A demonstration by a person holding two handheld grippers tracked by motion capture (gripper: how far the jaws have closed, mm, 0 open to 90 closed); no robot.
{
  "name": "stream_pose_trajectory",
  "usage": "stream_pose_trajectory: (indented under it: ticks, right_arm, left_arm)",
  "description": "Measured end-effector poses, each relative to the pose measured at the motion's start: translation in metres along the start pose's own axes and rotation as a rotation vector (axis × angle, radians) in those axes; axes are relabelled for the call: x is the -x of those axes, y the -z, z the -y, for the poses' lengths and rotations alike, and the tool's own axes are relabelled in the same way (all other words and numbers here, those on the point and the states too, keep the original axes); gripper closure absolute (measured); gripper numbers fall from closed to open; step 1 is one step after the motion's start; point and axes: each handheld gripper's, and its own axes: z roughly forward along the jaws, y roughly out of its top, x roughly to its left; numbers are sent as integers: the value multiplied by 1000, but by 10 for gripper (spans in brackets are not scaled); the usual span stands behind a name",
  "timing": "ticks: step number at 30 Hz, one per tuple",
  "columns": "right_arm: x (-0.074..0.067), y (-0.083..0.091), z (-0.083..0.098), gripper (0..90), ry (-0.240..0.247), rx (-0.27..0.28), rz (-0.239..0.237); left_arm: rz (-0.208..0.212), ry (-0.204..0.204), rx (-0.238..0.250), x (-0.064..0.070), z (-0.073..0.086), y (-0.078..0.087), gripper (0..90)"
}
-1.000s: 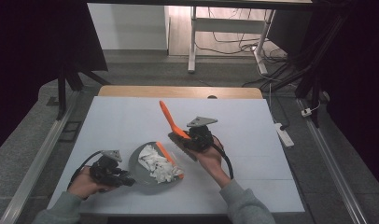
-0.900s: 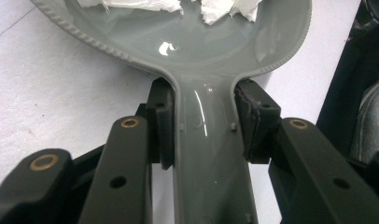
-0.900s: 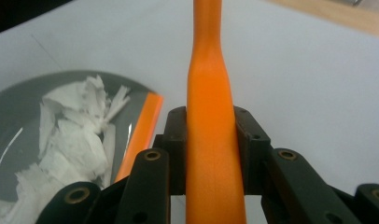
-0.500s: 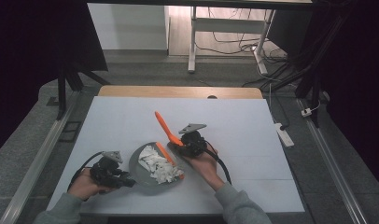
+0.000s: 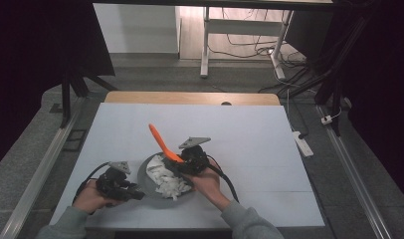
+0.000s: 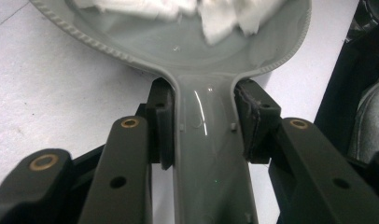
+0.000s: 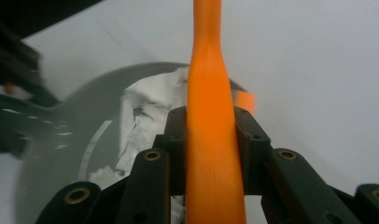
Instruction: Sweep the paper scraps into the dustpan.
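A grey pan (image 5: 143,175) holding crumpled white pieces (image 5: 166,180) lies on the white table near the front edge. My left gripper (image 5: 134,193) is shut on the pan's handle (image 6: 201,154), with a pad pressed to each side of it; the pan's bowl (image 6: 178,44) and white pieces (image 6: 225,14) lie just ahead. My right gripper (image 5: 182,163) sits at the pan's right rim, shut on an orange utensil (image 5: 160,140) whose free end slants up and to the left. In the right gripper view the orange utensil (image 7: 211,116) runs between the pads (image 7: 247,140), above the pan (image 7: 75,135) and white pieces (image 7: 145,112).
A small orange bit (image 7: 246,100) shows blurred beside the pan's rim. The table top (image 5: 250,134) is a white sheet with a wooden strip (image 5: 190,97) at the far edge. A white power strip (image 5: 300,141) lies off the table's right side.
My right gripper has carried the orange utensil left and toward the person, down to the pan's right rim. The left gripper and the pan have stayed put.
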Motion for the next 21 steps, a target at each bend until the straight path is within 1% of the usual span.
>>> stream_pose_trajectory:
  ticks: [1,2,3,6,7,8,9,10,11,13,16,19,21]
  right_arm:
    - [-3,0,-1,702,3,5,-14]
    - [-7,4,-5,702,20,29,-17]
    - [-7,6,-7,702,26,41,-12]
    - [-2,16,-11,701,37,79,28]
    - [3,20,-11,702,35,87,48]
    - [6,23,-11,702,31,88,59]
    - [6,23,-11,702,31,88,59]
    - [14,28,-10,701,16,92,76]
    - [14,28,-10,701,16,92,76]
    - [20,33,-7,701,7,90,90]
    - [26,37,-4,701,7,81,107]
    - [30,40,-2,701,-4,73,104]
    - [31,41,0,701,-20,72,83]
  left_arm:
    - [-1,0,0,0,0,0,611]
    - [-1,0,0,0,0,0,611]
    - [-1,-1,0,0,0,0,611]
    - [0,1,0,0,0,0,611]
    - [1,1,0,0,0,0,611]
    - [1,1,0,0,0,0,611]
    - [1,1,0,0,0,0,611]
    - [1,1,0,0,0,0,611]
    - [1,1,0,0,0,0,611]
    - [1,2,0,0,0,0,611]
    - [1,2,0,0,1,0,611]
    - [1,2,-1,0,1,0,611]
    - [1,2,0,0,1,0,611]
